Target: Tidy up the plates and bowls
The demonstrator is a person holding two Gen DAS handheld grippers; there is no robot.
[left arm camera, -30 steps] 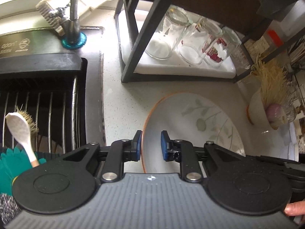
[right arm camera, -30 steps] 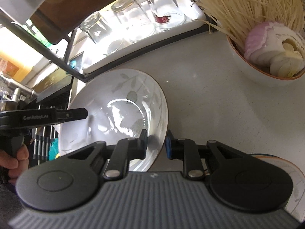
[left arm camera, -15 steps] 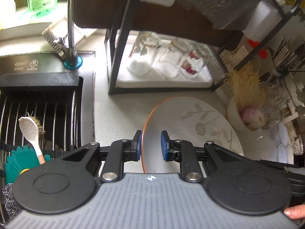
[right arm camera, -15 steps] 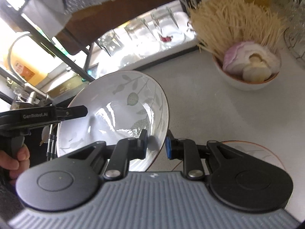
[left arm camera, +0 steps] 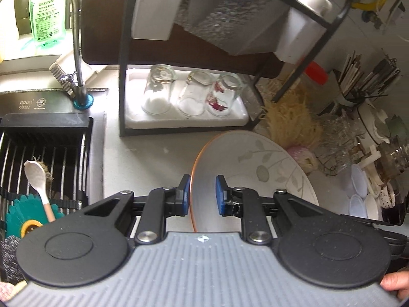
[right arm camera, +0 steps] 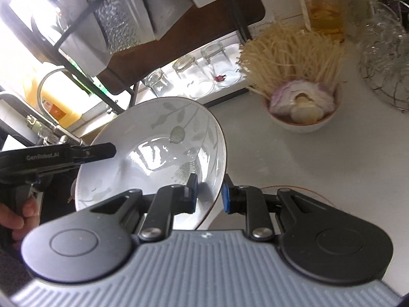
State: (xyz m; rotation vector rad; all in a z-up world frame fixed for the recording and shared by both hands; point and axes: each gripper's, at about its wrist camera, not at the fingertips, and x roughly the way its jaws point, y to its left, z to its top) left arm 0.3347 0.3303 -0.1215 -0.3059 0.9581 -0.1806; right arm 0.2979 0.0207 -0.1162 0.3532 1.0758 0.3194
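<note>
Left gripper [left arm camera: 202, 195]: nearly closed, pinching the plate [left arm camera: 258, 168] rim.
Right gripper [right arm camera: 209, 194]: nearly closed, clamped on the opposite rim.
Plate: tilted, clear of the counter [right arm camera: 306, 168], before the rack [left arm camera: 122, 58].
Advice: raise both ends evenly; avoid the noodle bowl [right arm camera: 304, 120].

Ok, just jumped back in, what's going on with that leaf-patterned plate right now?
A person is holding the leaf-patterned plate with both tools at once. The left tool is clamped on the orange-rimmed edge at one side, and the right tool grips the rim at the opposite side. The plate is tilted and held up off the white counter, in front of the rack with three upturned glasses. A bowl of noodles and onion sits on the counter to the right.
</note>
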